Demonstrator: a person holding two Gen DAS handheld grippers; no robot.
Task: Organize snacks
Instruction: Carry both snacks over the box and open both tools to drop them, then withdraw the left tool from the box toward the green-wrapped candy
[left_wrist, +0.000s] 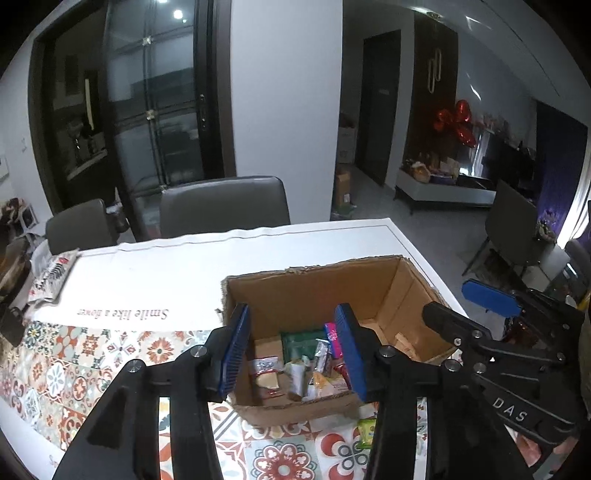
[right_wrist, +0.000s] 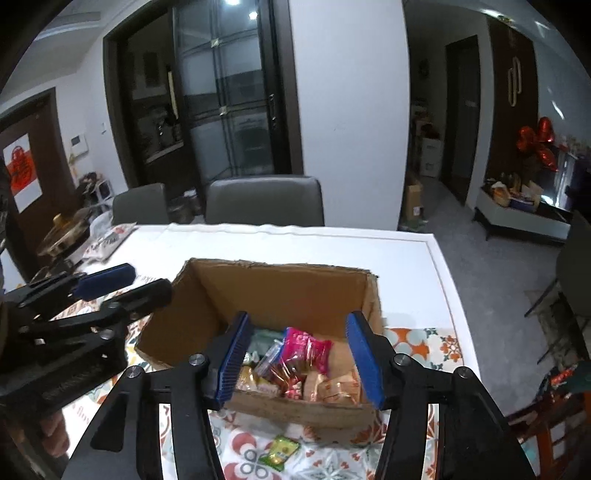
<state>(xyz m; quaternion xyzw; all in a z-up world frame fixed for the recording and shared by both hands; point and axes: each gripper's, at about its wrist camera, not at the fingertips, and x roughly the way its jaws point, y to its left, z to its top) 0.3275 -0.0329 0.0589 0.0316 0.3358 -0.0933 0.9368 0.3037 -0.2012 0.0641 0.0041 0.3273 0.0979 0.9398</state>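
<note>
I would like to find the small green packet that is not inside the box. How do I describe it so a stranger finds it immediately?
Start at the open cardboard box standing on the patterned tablecloth. Look at the cloth just in front of the box's near wall: the small green packet lies there alone. It is the only snack outside the box, and its bright yellow-green wrapper differs from the pink packet and the brownish ones inside.

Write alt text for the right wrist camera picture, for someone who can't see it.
Open tongs hang empty above a cardboard box of snack packets, a pink packet on top. A small green packet lies outside on the patterned tablecloth.
</note>
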